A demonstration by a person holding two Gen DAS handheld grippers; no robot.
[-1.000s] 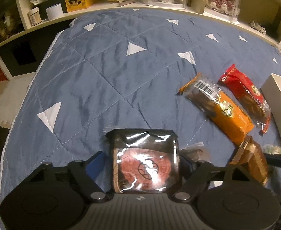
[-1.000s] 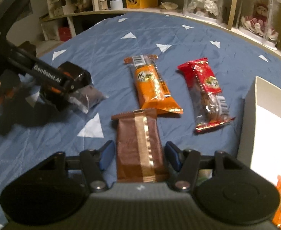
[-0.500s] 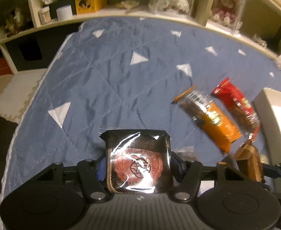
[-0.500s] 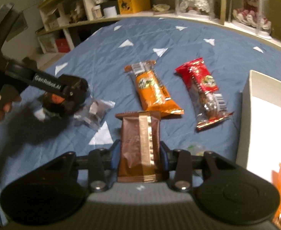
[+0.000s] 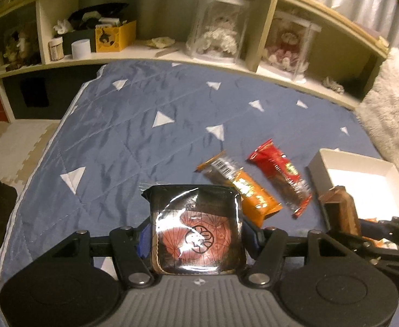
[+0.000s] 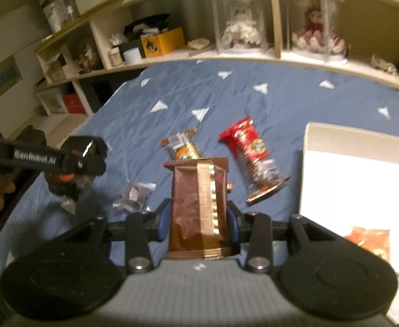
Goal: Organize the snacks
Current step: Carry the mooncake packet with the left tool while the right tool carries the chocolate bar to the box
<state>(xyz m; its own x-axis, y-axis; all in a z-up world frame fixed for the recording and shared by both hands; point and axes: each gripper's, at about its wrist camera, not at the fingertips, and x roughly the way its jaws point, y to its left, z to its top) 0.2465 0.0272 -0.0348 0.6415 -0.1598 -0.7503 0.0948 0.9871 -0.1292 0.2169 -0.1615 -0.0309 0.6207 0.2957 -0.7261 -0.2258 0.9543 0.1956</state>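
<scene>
My left gripper (image 5: 196, 234) is shut on a black packet with a red round cake (image 5: 196, 231) and holds it above the blue quilt (image 5: 123, 141). My right gripper (image 6: 199, 218) is shut on a brown wrapped bar (image 6: 199, 201), lifted off the quilt; the bar also shows in the left wrist view (image 5: 339, 209). An orange snack bar (image 5: 243, 188) and a red snack bar (image 5: 281, 174) lie side by side on the quilt. A white box (image 5: 362, 179) sits to their right, with an orange packet (image 6: 371, 241) inside.
A small clear packet (image 6: 134, 196) lies on the quilt below the left gripper (image 6: 74, 163). Shelves (image 5: 172, 51) with doll cases and a yellow box (image 5: 115, 35) run along the far edge. A white fluffy cushion (image 5: 392, 114) lies at the right.
Both grippers have lifted their snacks up off the quilt and tilted back, so more of the shelves shows. The right gripper closed on the brown bar.
</scene>
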